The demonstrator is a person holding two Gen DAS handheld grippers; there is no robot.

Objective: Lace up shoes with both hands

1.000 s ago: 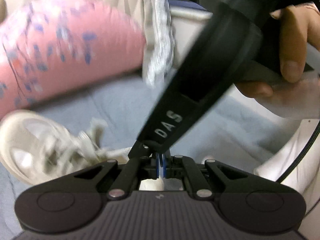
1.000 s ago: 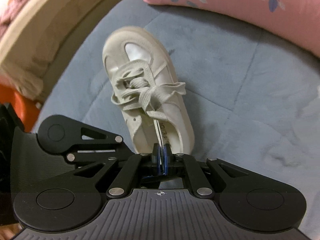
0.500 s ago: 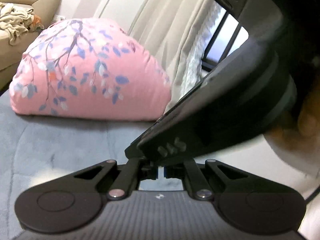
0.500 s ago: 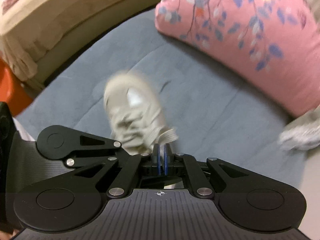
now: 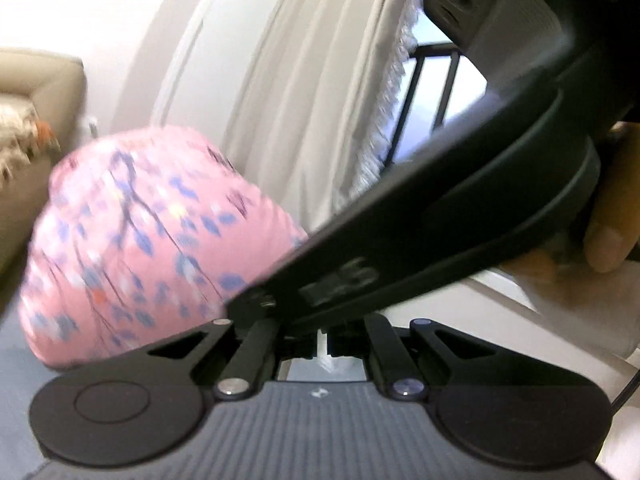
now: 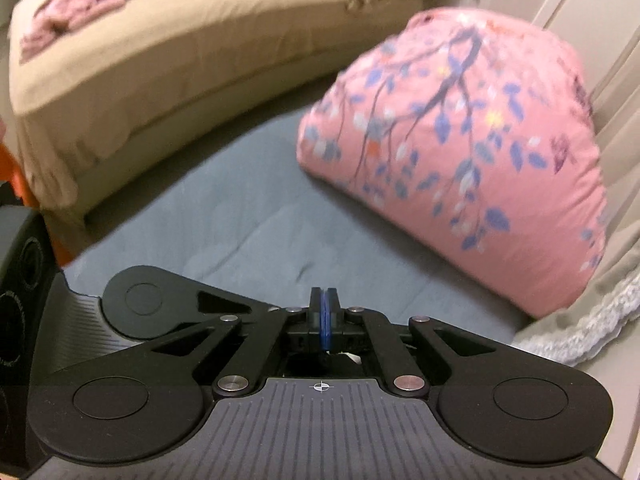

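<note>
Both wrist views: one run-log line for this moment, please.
left tongs: cannot tell | right tongs: shut | shoe: not in view | pink pillow ahead on grey bedding

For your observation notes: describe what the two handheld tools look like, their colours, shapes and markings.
Both are matt black. The right tool has blue pads on its fingers, scissor-like linkage arms with silver pivot pins, round discs either side and a ribbed grey base with a small crosshair mark. The left tool shows the same linkage and ribbed base.

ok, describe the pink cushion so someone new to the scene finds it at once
Start in the right wrist view at the grey-blue mat in front of the beige sofa. At the mat's right side, by the cream curtain, sits the pink cushion. It is the only pink mound printed with dark branches and blue leaves; the pink cloth on the sofa is plain.
</note>
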